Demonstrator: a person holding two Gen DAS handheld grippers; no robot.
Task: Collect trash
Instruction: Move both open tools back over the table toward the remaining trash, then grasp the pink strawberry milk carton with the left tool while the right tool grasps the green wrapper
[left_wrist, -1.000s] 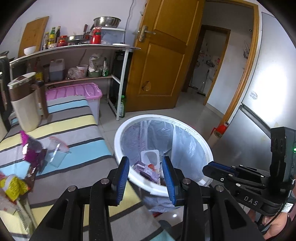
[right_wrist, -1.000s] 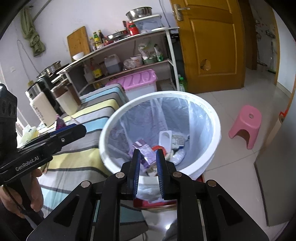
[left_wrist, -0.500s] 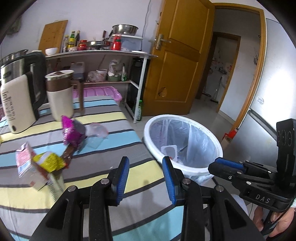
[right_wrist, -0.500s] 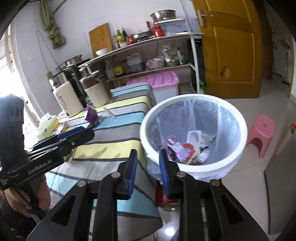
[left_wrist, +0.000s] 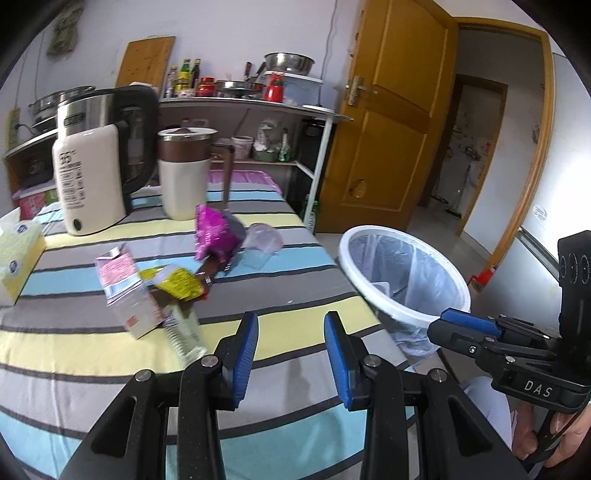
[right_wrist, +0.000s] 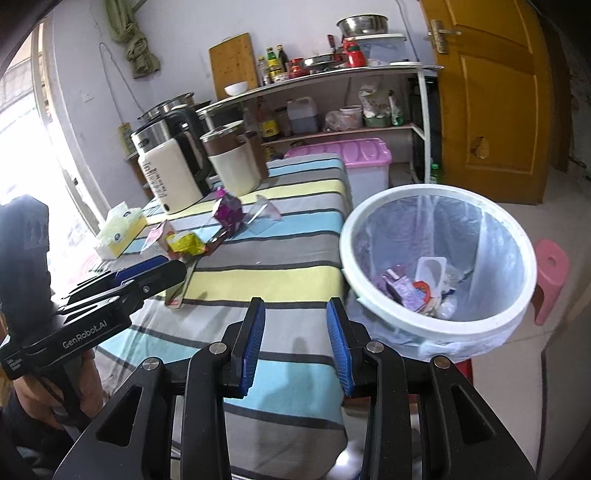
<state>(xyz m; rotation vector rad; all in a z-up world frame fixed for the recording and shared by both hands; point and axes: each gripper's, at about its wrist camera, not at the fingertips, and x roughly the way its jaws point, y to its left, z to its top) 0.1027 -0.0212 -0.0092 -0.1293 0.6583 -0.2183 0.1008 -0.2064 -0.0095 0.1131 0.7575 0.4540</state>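
Several pieces of trash lie clustered on the striped worktop (left_wrist: 295, 266), well apart from both tongs: a pink carton (left_wrist: 127, 291) tipped on its side, a yellow wrapper (left_wrist: 177, 282) touching it, a magenta foil bag (left_wrist: 216, 234) beyond, a clear plastic cup (left_wrist: 264, 240) just beside that bag, and a clear bottle (left_wrist: 184, 330) nearest the camera. All look light; the wrappers are soft and crinkly, best pinched at a raised fold, while the carton is stiffer and could be taken across its narrow sides. The cup seems thin and likely to buckle or slip. The left tongs (left_wrist: 290, 350) and right tongs (right_wrist: 295, 343) are both spread wide and hold nothing. The lined white bin (right_wrist: 436, 325) stands just beside the worktop's edge, already holding scraps.
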